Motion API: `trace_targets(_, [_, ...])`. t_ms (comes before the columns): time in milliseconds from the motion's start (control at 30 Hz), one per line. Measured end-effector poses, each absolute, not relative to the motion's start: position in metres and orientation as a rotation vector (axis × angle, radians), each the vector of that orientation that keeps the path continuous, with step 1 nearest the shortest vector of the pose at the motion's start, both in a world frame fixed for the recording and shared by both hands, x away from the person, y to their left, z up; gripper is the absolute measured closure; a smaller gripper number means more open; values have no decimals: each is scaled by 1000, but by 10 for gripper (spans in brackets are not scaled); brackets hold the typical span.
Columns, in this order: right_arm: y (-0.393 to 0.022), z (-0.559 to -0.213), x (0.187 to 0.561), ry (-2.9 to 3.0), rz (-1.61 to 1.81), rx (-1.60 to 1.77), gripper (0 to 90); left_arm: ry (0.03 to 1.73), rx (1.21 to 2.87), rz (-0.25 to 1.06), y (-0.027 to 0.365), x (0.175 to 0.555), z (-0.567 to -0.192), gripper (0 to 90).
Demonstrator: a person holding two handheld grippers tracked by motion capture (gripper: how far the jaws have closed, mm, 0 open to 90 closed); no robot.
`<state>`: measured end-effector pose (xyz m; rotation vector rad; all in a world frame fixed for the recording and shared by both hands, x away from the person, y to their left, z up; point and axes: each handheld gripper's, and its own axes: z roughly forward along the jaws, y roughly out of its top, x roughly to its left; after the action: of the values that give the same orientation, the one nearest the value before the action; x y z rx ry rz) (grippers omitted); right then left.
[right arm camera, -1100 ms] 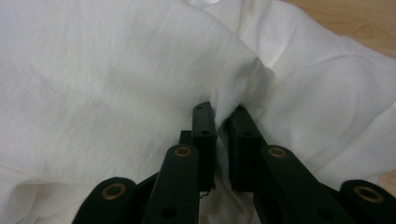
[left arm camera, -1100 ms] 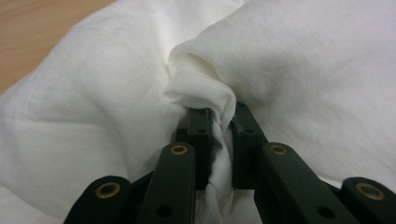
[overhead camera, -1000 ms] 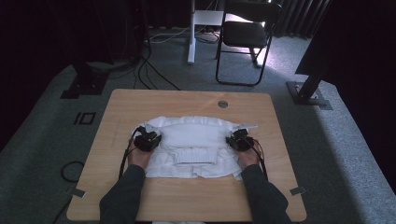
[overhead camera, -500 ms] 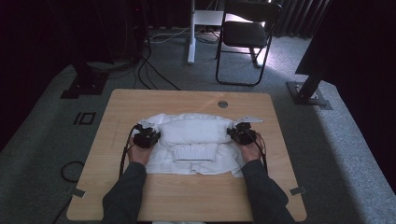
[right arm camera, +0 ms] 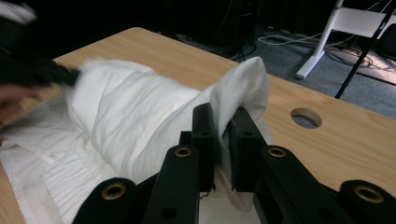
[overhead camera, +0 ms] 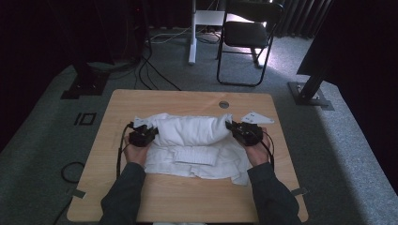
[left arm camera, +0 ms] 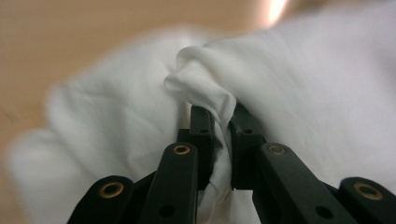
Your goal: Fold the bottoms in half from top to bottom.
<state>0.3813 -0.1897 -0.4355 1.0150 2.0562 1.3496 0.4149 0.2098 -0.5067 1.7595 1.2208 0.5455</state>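
Observation:
A white cloth garment [overhead camera: 192,140] lies on the wooden table [overhead camera: 187,197], its far part lifted into a hump between my two grippers. My left gripper [overhead camera: 151,132] is shut on the cloth's left edge; in the left gripper view a bunched fold of the white cloth [left arm camera: 205,93] is pinched between the black jaws of the left gripper [left arm camera: 221,122]. My right gripper [overhead camera: 233,127] is shut on the right edge; in the right gripper view the white cloth [right arm camera: 140,116] rises in a peak out of the right gripper [right arm camera: 223,120].
A round hole [overhead camera: 224,104] sits in the table near its far edge. Beyond the table stand a black folding chair [overhead camera: 246,35], a white stand [overhead camera: 195,28] and cables on grey carpet. A dark stand base [overhead camera: 309,93] is at the right.
Both grippers have risen, the right one more, lifting the cloth's far part from flat into a raised hump.

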Motion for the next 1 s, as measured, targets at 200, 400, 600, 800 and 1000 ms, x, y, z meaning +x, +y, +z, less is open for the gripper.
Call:
trace_targets(200, [-208,-440,374,1998,1369,1053,825,1094,1615,551,229,385,-470,833])
trace_targets(400, [-227,-454,360,2005,1410,1063,824,1084,1579,470,247,365,-480,832])
trace_targets(600, [-232,-488,349,2111,1358,1130,723,1038,1661,415,244,346,-487,665])
trace_targets(800, [-244,-475,350,2021,1427,1171,466,1068,1618,481,247,351,-465,558])
trace_targets(1000, [-209,-444,366,2011,1352,1149,532,1103,1715,496,218,374,-445,659])
